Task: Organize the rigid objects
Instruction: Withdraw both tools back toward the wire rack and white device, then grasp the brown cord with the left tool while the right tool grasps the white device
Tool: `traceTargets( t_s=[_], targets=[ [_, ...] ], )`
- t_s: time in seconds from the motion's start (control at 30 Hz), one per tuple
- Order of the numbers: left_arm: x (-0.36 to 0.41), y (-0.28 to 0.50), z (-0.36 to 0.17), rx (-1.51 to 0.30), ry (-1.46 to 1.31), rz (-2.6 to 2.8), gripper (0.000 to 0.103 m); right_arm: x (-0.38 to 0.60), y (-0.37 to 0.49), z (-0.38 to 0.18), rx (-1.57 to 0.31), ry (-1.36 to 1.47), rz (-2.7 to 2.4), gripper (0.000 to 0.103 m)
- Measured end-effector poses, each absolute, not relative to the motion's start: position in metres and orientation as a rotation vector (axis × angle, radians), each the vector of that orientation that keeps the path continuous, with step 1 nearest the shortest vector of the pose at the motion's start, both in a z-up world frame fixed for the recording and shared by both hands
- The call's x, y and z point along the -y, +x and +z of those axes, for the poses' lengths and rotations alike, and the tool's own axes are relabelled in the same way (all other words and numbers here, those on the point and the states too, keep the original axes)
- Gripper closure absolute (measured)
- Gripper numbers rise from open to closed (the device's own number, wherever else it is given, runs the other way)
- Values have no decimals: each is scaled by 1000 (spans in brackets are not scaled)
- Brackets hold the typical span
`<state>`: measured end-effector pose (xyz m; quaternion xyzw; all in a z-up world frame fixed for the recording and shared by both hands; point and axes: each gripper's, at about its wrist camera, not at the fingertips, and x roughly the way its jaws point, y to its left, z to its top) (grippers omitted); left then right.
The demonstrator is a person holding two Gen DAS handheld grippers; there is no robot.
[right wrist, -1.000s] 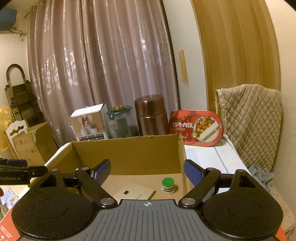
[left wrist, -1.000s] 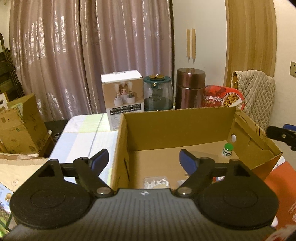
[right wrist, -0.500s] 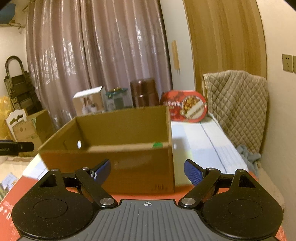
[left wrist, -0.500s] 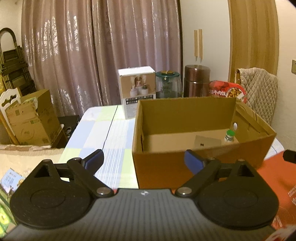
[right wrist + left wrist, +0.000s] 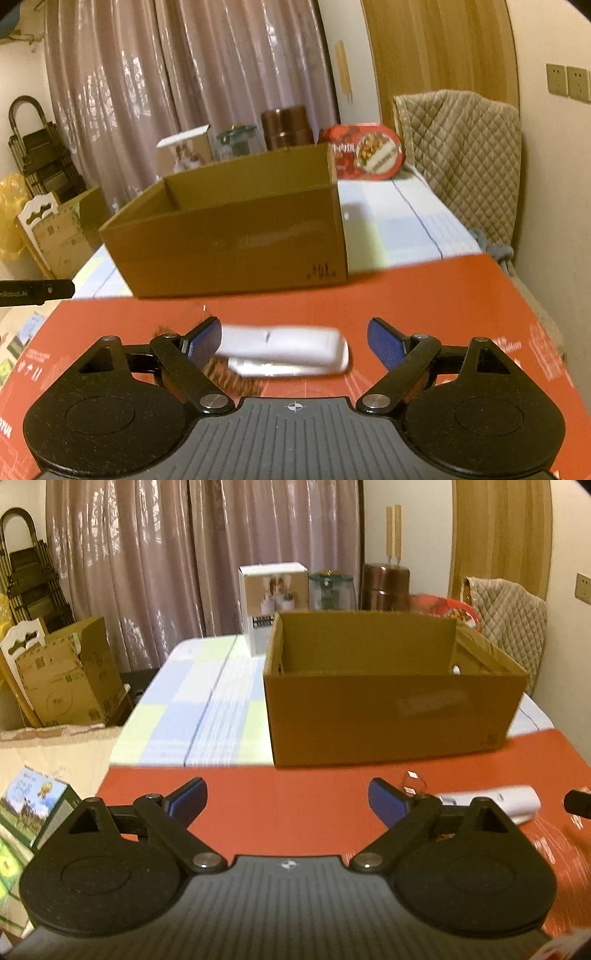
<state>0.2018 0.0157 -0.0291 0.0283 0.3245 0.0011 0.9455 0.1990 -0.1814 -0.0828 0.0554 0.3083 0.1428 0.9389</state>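
Both your grippers are wide open.
Your left gripper [image 5: 287,804] tips down toward 12 o'clock, its jaws just opened wider, with nothing between them. Your right gripper [image 5: 294,340] tips down too, its blue pads [image 5: 384,341] squeezing nothing.

Partial lettering "nRobot.AI" stood on the left gripper's black finger [image 5: 37,292]; other printing on the cardboard box [image 5: 236,236] was illegible.

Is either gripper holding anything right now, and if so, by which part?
Nothing is held. The left gripper is open over the bare red board; the right gripper is open, with the white remote-like object lying beyond its fingertips, ungripped.
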Motion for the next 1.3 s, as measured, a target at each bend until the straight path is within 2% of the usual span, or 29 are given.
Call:
traceTargets(
  t_s=[0.37, 0.77, 0.87, 0.93, 1.07, 1.17, 1.23, 1.3],
  targets=[
    [-7, 157, -58, -699, 29, -106, 11, 183, 177, -107, -693, 69, 310, 20],
    [31, 177, -75, -726, 24, -315, 13, 185, 211, -126, -762, 0, 336, 20],
    [47, 183, -80, -717, 57, -364, 18, 188, 219, -127, -772, -18, 341, 20],
    [55, 188, -83, -714, 56, -393, 27, 191, 225, -127, -770, -21, 339, 20],
    [64, 201, -87, -712, 8, -424, 35, 197, 231, -127, -774, 15, 322, 20],
    [71, 210, -90, -720, -11, -430, 51, 196, 233, -128, -776, 24, 329, 20],
    [77, 215, -93, -729, -14, -431, 64, 196, 235, -128, -776, 25, 333, 20],
    [81, 219, -96, -738, -18, -436, 68, 197, 237, -128, -776, 27, 327, 20]
  ],
)
